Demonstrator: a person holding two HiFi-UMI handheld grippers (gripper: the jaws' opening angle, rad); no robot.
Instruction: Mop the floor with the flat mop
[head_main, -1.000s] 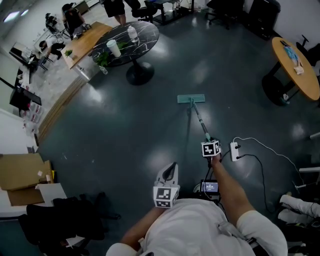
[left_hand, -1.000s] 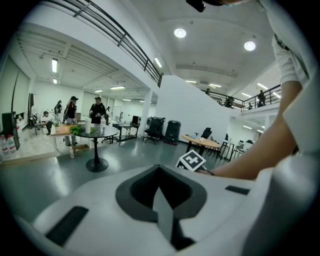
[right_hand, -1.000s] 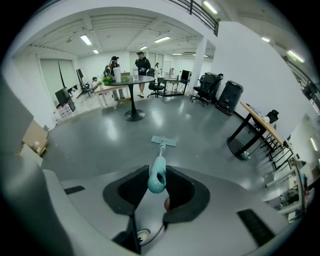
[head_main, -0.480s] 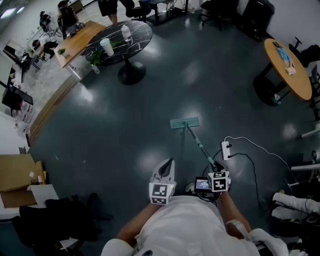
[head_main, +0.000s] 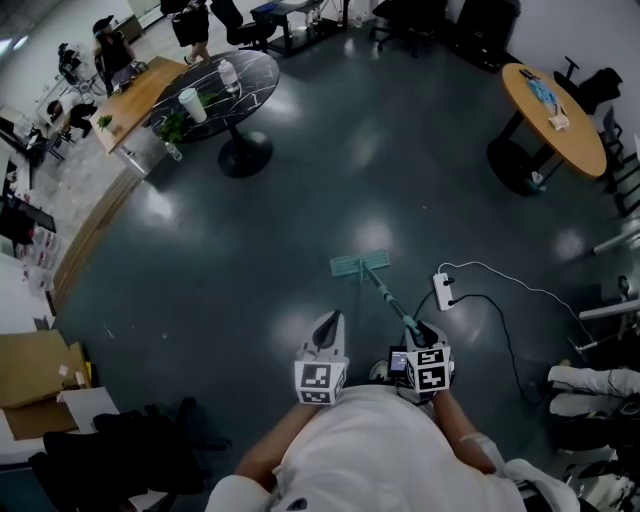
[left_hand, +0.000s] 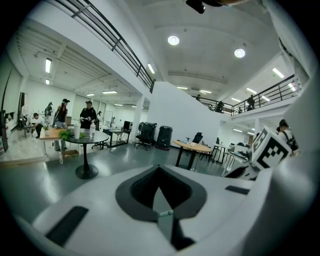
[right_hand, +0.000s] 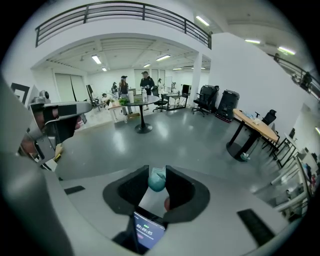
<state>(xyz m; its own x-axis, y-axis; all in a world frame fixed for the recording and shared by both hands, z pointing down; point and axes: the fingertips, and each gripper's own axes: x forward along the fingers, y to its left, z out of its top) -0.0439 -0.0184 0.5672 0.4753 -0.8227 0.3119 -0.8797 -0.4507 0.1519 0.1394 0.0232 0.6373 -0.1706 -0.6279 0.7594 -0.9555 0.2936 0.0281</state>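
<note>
Head view: flat mop (head_main: 360, 264) lies with its pad flat on the dark floor (head_main: 300, 200), just ahead of the person. Its handle (head_main: 390, 298) slants back from the pad to the right gripper (head_main: 416, 332).

Right gripper view: the right gripper (right_hand: 156, 175) is clamped narrow on the rounded teal end of the handle (right_hand: 156, 183), with 1 jaw on each side. A small lit screen (right_hand: 144, 230) is seen below the jaws.

Left gripper view: the jaws of the left gripper (left_hand: 159, 172) are closed together, and nothing is held between them. In the head view the left gripper (head_main: 330, 325) is held beside the right one, apart from the mop.

A white power strip (head_main: 441, 291) with its cable (head_main: 510, 345) lies on the floor near the handle, to its right. 2 round tables are noted well away: a black one (head_main: 222, 88) and a wooden one (head_main: 555, 105).
</note>
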